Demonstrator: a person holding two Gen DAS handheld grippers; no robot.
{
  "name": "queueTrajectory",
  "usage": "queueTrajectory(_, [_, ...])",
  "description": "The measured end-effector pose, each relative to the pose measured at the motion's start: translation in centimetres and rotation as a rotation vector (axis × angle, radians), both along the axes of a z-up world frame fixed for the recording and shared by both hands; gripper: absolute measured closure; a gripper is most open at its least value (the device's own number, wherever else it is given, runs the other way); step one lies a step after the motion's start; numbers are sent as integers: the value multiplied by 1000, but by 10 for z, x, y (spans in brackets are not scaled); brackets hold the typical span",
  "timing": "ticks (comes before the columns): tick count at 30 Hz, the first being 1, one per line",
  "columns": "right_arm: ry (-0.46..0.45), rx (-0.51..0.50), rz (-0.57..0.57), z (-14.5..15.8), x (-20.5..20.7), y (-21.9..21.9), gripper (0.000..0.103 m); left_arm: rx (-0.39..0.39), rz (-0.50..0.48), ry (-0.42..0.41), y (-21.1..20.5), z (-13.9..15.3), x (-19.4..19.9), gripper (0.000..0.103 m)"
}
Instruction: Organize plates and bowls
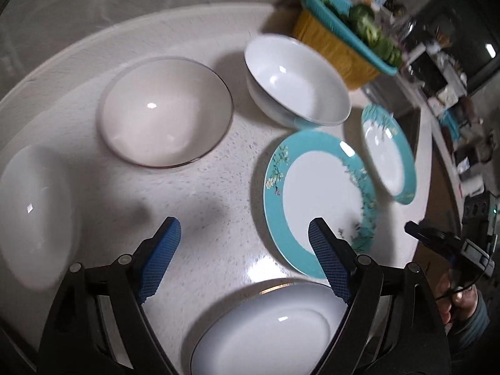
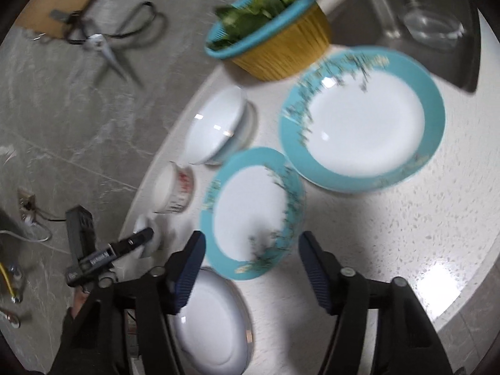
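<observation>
On the white speckled counter lie two teal-rimmed plates: a nearer one and a farther one. A white bowl with a teal base and a white bowl with a dark rim stand behind. A white dish sits near the front, another white bowl at the left. My left gripper is open and empty above the counter. My right gripper is open and empty over the nearer plate's front edge.
A yellow basket with a teal strainer of greens stands at the back. A steel sink lies beyond it. Scissors lie on the floor below. The counter edge curves at the right.
</observation>
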State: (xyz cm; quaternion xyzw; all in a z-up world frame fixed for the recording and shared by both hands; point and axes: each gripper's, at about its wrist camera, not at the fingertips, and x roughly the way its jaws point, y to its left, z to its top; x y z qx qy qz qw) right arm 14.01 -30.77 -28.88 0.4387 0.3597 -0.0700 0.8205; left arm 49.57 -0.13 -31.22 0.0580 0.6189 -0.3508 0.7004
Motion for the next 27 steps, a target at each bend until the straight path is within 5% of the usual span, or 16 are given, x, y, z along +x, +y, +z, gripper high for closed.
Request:
queueTrajectory(11, [0,146,-25,-53,13,-29,47,130,-174,-39,-47,-41,3,20])
queueTrajectory(20, [-14,163,30,-52,30,-26,51,70,-118,75,-45,-61,21,22])
queueTrajectory(27, [-9,181,46,-53,36,-25,56,51,-156,82,-59,-64,17,37])
